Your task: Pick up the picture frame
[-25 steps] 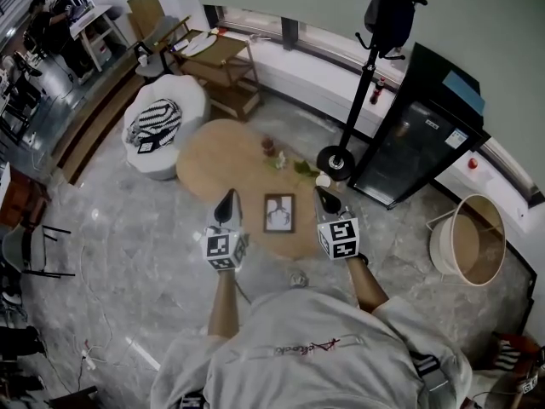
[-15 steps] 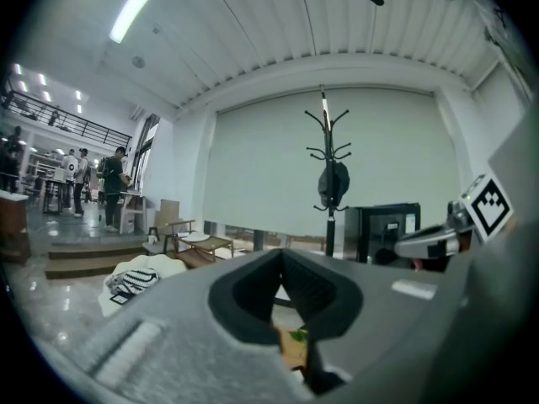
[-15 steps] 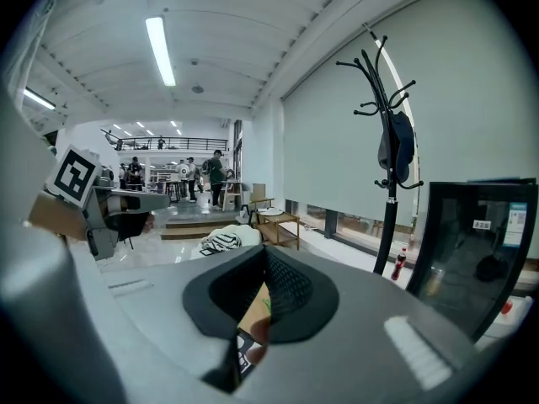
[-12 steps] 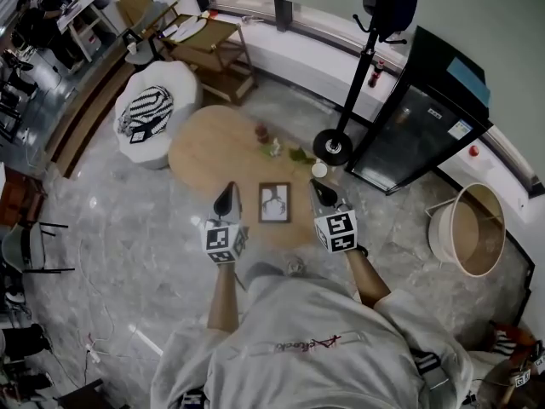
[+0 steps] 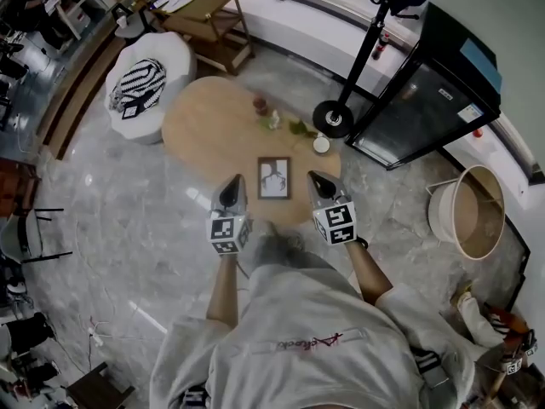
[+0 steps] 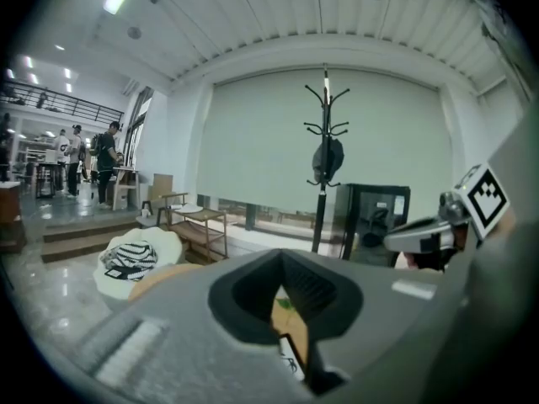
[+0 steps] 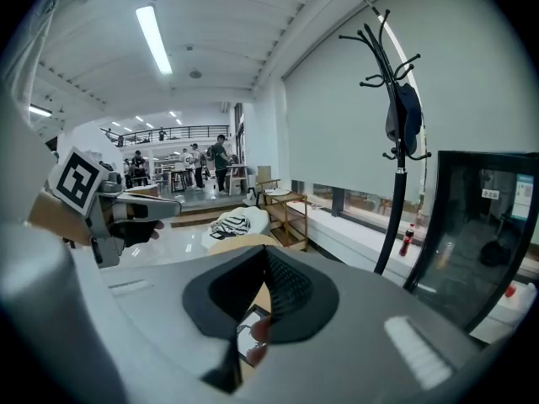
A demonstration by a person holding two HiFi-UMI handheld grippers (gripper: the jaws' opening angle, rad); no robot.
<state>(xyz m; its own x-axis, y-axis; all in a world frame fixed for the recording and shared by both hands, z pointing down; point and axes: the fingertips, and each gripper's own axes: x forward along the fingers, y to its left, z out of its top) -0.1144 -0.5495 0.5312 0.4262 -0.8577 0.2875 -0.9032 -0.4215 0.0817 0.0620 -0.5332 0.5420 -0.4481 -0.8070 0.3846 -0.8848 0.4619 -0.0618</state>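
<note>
The picture frame [image 5: 274,178] lies flat near the front edge of the round wooden table [image 5: 213,130], a dark frame around a pale picture. My left gripper [image 5: 232,184] hovers just left of it, jaws shut and empty. On the frame's right my right gripper [image 5: 316,180] is also shut with nothing held. In the left gripper view a corner of the frame [image 6: 292,363] shows through the slit between the shut jaws [image 6: 295,343]. Part of the frame [image 7: 250,337] is visible below the shut jaws [image 7: 257,326] in the right gripper view.
On the table's far side stand a small red pot [image 5: 260,106], green leaves [image 5: 298,128] and a white cup [image 5: 321,145]. A coat stand's base [image 5: 333,118] and a black cabinet [image 5: 426,100] are at the right, a white armchair [image 5: 140,92] at the left, a round basket [image 5: 471,214] on the floor.
Both grippers have sunk toward the table and now flank the frame more closely. The head camera has tilted, so the table sits higher in the picture. Jaws stay shut.
</note>
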